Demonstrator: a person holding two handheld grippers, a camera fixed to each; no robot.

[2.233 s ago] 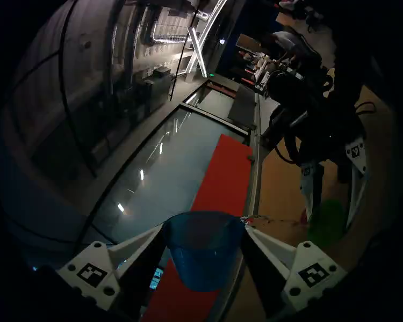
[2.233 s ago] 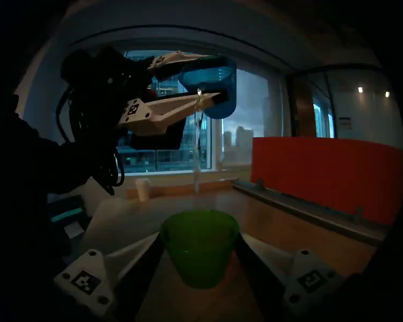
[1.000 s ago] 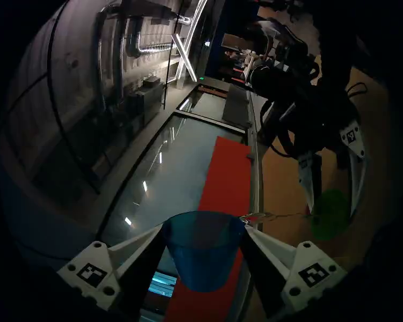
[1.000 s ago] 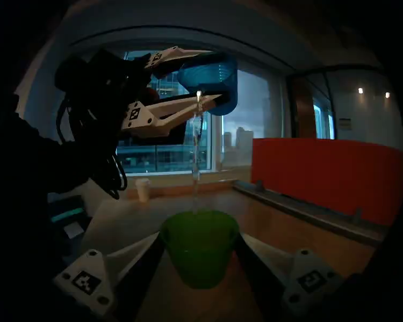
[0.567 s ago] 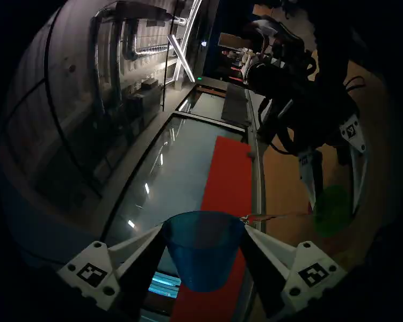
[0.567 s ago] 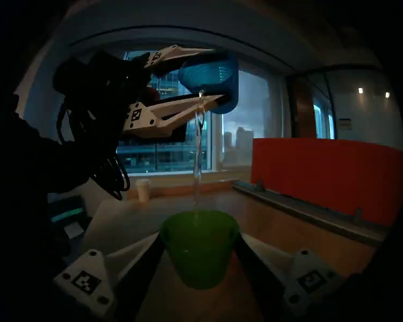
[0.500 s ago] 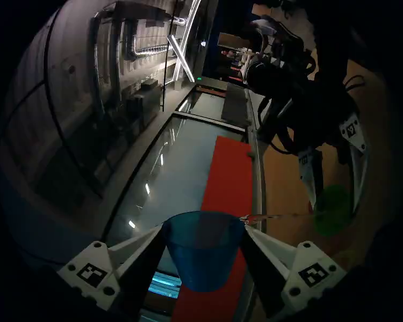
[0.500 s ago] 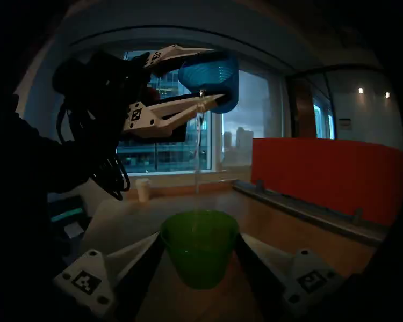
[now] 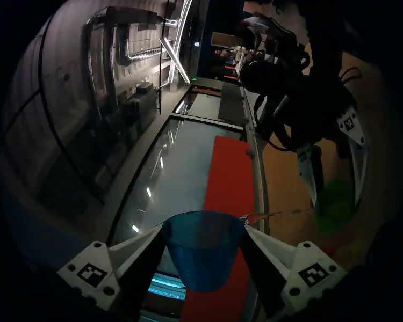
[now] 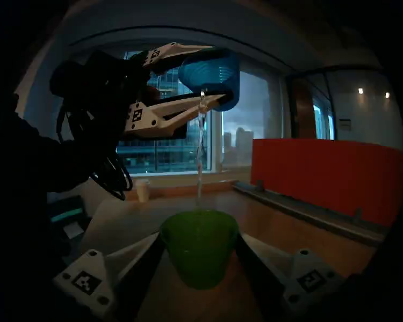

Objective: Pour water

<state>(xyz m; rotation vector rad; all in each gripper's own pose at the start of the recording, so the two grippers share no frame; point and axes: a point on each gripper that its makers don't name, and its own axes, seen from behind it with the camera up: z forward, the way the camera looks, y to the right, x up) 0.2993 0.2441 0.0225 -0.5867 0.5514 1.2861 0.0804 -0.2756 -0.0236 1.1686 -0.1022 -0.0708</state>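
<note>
Blue cup [image 10: 209, 72], tipped, pours water [image 10: 200, 155] into the green cup [image 10: 199, 255]; jaws of left gripper [image 9: 203, 229] and right gripper [image 10: 199, 239] each clamp their cup.

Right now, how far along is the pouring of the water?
Done: the left gripper holds the blue cup tipped above the green cup, which the right gripper clamps. In hand: a thin water stream falls from the blue rim toward the green cup's mouth. Left: finishing the pour and righting the blue cup; how much it holds cannot be told.
</note>
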